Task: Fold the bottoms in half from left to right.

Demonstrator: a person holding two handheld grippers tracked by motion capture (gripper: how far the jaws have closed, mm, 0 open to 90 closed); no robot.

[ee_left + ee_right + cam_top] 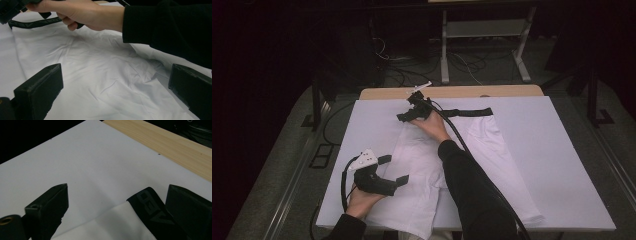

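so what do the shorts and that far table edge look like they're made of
Shorts: thin white woven cloth, matte, creased, probably cotton or a blend; the black waistband looks like knit elastic with tone-on-tone lettering. Table edge: pale wood grain, possibly laminate.

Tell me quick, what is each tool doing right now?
Left tool: open, holding nothing, above the white garment.
Right tool: open, astride the corner of the black waistband, not clamped on it.

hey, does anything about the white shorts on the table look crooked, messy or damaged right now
Nothing looks damaged. The white shorts lie creased, with folds across the cloth, not smoothed flat. The black waistband sits at the far end, its corner between the jaws of the open right gripper. The left gripper hovers open over the near part.
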